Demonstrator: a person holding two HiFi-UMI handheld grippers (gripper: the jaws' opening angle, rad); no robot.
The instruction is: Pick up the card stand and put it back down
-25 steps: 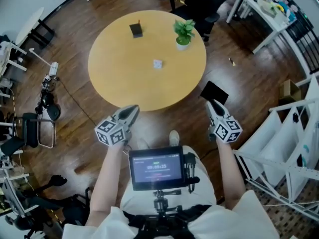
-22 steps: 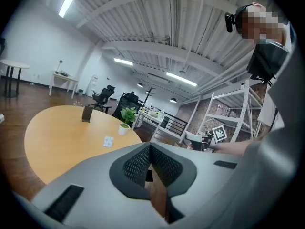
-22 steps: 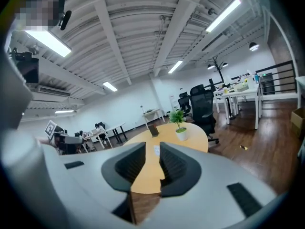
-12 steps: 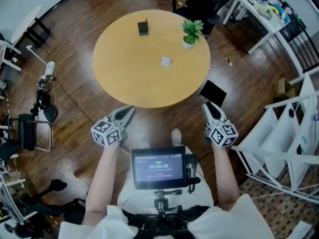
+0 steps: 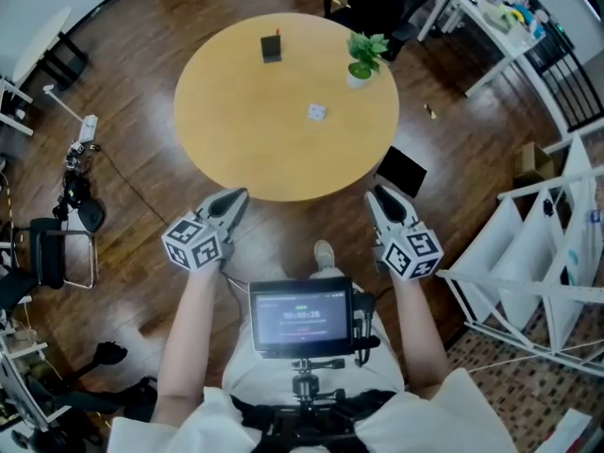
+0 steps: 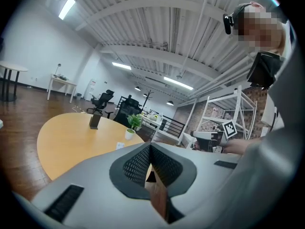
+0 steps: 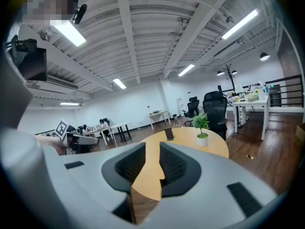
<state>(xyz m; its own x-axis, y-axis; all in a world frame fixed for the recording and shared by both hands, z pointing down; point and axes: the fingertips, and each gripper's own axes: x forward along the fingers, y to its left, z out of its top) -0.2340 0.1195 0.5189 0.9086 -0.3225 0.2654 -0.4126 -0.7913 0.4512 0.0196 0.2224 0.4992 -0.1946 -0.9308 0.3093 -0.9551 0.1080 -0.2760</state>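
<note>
Nearest the body, both grippers are held short of the bench (image 5: 226,149), over the wooden floor and not yet above the tabletop. The left gripper (image 5: 234,196) is seen with its jaws brought together at the tips, nothing between them. The right gripper (image 5: 377,195) is seen with its jaws partly apart, and only the tabletop shows through the gap. Farther on, a small white object (image 5: 317,111) lies near the middle of the bench. Beyond it, on the far side of the top, a dark upright piece is taken to be the card stand (image 5: 272,48). It stands alone, well apart from both sets of jaws, with the potted plant (image 5: 364,57) to its right. From the left jaws the stand lies straight ahead and slightly to the right, so that hand is judged the nearer one. From the right jaws it lies ahead and well to the left, though the right gripper view shows it almost in line with the open gap. Its long axis is upright, so a level approach across the bench is judged to be called for.
</note>
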